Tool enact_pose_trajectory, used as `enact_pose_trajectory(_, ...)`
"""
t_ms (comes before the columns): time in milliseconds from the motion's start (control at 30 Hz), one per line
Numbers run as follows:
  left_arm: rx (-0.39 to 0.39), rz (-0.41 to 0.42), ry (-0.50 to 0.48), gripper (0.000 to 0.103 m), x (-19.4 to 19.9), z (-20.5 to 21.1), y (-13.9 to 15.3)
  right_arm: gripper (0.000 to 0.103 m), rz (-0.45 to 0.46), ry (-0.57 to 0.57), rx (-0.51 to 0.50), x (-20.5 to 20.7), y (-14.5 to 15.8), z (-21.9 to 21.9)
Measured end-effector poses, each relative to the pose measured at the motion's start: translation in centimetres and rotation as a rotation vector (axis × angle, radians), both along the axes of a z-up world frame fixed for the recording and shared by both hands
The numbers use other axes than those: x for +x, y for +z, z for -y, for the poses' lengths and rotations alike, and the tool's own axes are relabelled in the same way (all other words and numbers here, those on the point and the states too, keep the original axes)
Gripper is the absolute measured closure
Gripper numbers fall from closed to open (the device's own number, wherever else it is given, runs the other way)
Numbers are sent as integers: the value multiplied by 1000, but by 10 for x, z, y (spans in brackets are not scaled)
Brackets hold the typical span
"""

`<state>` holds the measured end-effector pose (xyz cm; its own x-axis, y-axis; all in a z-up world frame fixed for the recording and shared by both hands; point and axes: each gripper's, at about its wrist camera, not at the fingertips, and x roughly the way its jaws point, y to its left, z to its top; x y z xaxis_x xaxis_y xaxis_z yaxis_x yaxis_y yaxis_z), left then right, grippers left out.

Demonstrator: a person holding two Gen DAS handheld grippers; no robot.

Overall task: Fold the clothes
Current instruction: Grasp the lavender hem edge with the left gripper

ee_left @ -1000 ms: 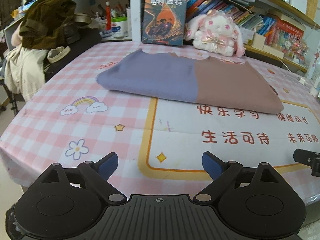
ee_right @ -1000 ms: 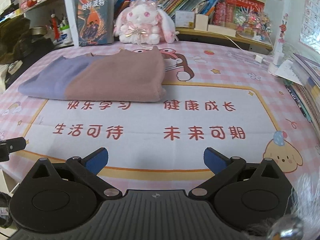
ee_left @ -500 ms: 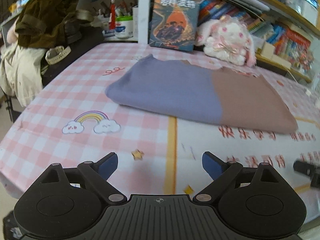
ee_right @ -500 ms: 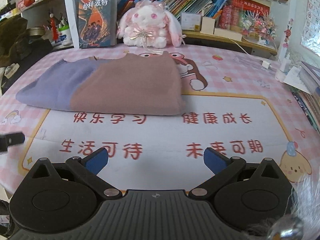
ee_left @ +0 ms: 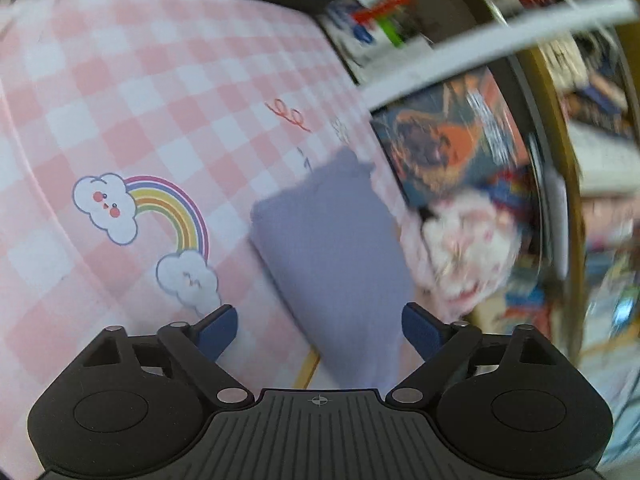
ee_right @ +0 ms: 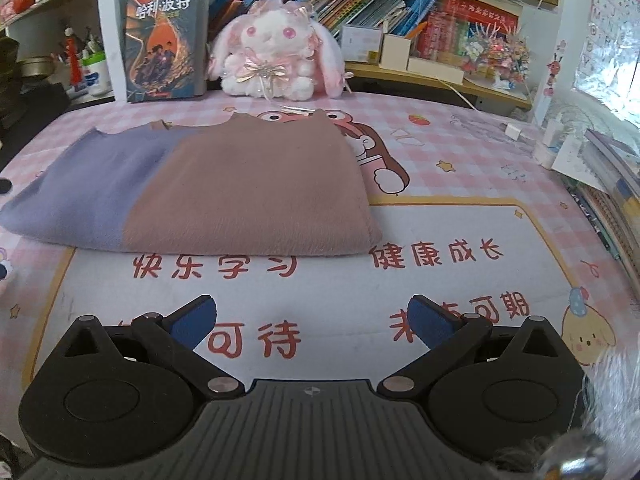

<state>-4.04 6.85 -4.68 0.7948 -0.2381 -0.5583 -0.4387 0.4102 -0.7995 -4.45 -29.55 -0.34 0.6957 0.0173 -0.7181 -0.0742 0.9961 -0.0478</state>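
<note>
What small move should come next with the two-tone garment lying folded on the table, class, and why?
Probably ease the left tool forward onto the purple end of the garment. That end lies just ahead of its jaws, which are closing with nothing between them yet, while the right tool hangs open, short of the brown end.

The folded garment [ee_right: 208,192] was lilac on its left part and dusty brown on its right. The counter [ee_right: 460,152] wore pink-and-white checks, with a white panel edged in orange and lettered in red; a pastel rainbow [ee_left: 160,216] with white clouds was printed near its left edge. Each tool [ee_right: 312,320] was black with blue pads [ee_right: 192,320].
</note>
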Motion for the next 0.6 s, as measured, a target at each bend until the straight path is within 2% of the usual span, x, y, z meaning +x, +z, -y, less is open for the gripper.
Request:
enact_pose_trajectory(133,-95,-21,64,38,8,-15,-15,0,-7,-23,-24,1,0,-4)
enact_pose_trajectory(300,-203,-16,116,53,20,-32,-30,0,-22,-49,-53,2,0,-9)
enact_pose_trajectory(467,-245,-36,124,77,31,-40,-40,0,-33,-76,-77,2,0,-13)
enact_pose_trajectory(600,-230,-23,100,86,35,-44,-41,0,-48,-93,-86,3,-2,-17)
